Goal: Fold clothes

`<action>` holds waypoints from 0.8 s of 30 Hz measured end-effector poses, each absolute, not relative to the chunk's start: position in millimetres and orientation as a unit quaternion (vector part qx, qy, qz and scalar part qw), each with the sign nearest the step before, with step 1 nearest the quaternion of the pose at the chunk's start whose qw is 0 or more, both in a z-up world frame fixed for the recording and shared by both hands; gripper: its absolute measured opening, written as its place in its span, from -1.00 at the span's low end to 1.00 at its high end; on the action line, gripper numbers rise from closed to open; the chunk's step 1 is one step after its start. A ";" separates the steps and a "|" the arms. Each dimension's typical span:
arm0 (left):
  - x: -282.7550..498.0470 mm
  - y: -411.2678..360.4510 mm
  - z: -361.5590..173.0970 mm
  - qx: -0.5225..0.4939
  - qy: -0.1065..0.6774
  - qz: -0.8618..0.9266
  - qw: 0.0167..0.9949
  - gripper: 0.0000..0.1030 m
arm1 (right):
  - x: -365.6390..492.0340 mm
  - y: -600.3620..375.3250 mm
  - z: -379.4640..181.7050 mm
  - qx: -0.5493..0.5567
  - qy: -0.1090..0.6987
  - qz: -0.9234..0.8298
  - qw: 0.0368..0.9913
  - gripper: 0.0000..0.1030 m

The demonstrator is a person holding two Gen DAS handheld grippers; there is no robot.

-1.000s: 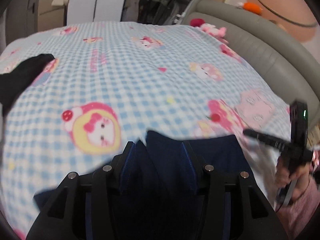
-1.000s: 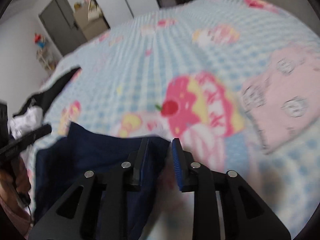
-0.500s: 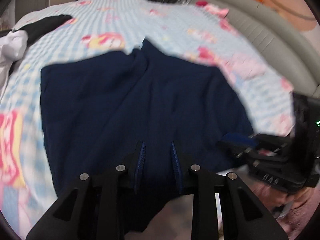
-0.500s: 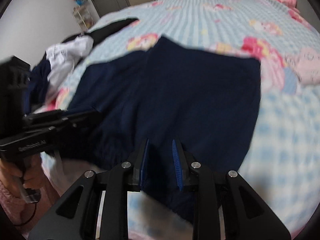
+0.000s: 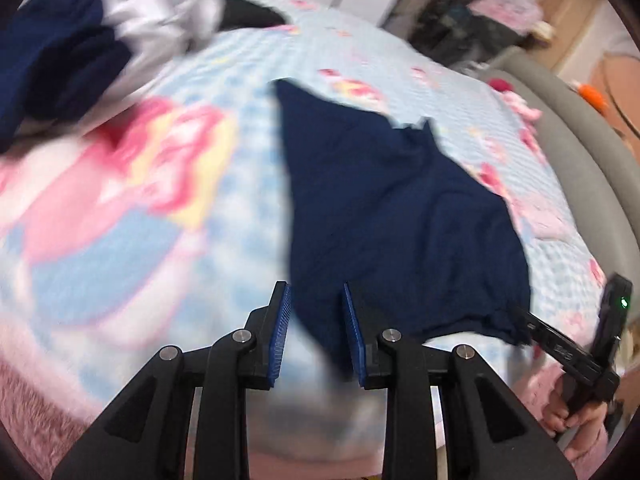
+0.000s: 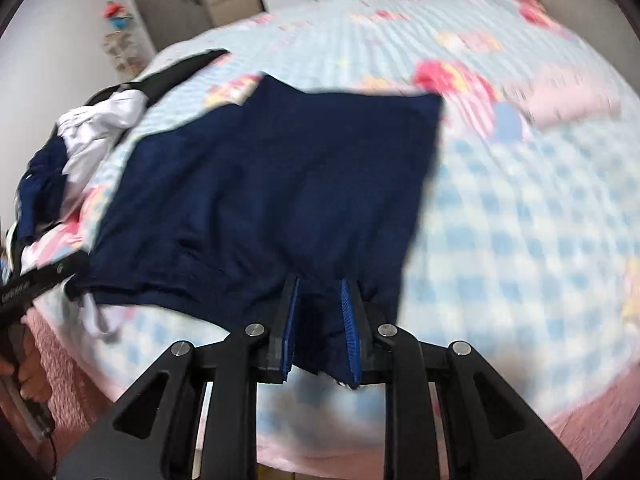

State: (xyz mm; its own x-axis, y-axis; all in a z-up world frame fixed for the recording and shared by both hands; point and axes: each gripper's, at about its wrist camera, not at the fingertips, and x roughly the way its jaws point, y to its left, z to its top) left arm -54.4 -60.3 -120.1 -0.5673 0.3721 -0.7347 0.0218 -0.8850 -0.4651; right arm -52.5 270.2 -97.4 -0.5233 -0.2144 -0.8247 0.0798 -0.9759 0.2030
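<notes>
A navy garment (image 5: 380, 200) (image 6: 280, 168) lies spread flat on the blue checked bedsheet (image 5: 120, 240) (image 6: 520, 200), its hem at the bed's near edge. My left gripper (image 5: 314, 292) has the hem's left corner between its blue pads and looks shut on it. My right gripper (image 6: 320, 284) pinches the hem near the right corner, with cloth bunched between its pads. Each gripper also shows in the other's view: the right gripper (image 5: 520, 316) at the cloth's corner, the left gripper (image 6: 76, 268) likewise. A hand (image 5: 576, 420) grips the right handle.
A pile of navy and white clothes (image 5: 80, 40) (image 6: 92, 128) sits at the left, with a black garment (image 6: 180, 72) behind it. A folded pink cloth (image 6: 560, 100) lies to the right. The grey padded bed frame (image 5: 580, 140) runs along the far right.
The navy garment went from bunched at the grippers to spread out over the sheet. Both grippers drew back to the bed's near edge, and the left view swung left.
</notes>
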 end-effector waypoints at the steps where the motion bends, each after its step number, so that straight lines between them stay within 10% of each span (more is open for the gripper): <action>1: -53.0 -63.3 -122.4 -0.455 -0.230 0.853 0.109 -0.45 | -49.9 273.2 -96.6 0.480 -0.070 -0.871 0.082 -0.67; 12: -42.4 -69.7 -141.7 -0.472 -0.294 0.818 0.147 -0.23 | -45.2 286.2 -93.8 0.493 -0.114 -0.858 0.091 -0.50; 15: -42.4 -65.7 -138.9 -0.464 -0.280 0.828 0.144 -0.50 | -41.2 278.9 -93.9 0.488 -0.104 -0.861 0.102 -0.44; 18: -45.6 -56.7 -128.1 -0.453 -0.243 0.845 0.145 -0.58 | -39.3 269.8 -87.2 0.475 -0.105 -0.864 0.129 -0.85; 24: -52.7 -61.3 -139.4 -0.473 -0.248 0.833 0.145 -0.51 | -49.5 262.3 -105.7 0.507 -0.107 -0.848 0.113 -0.82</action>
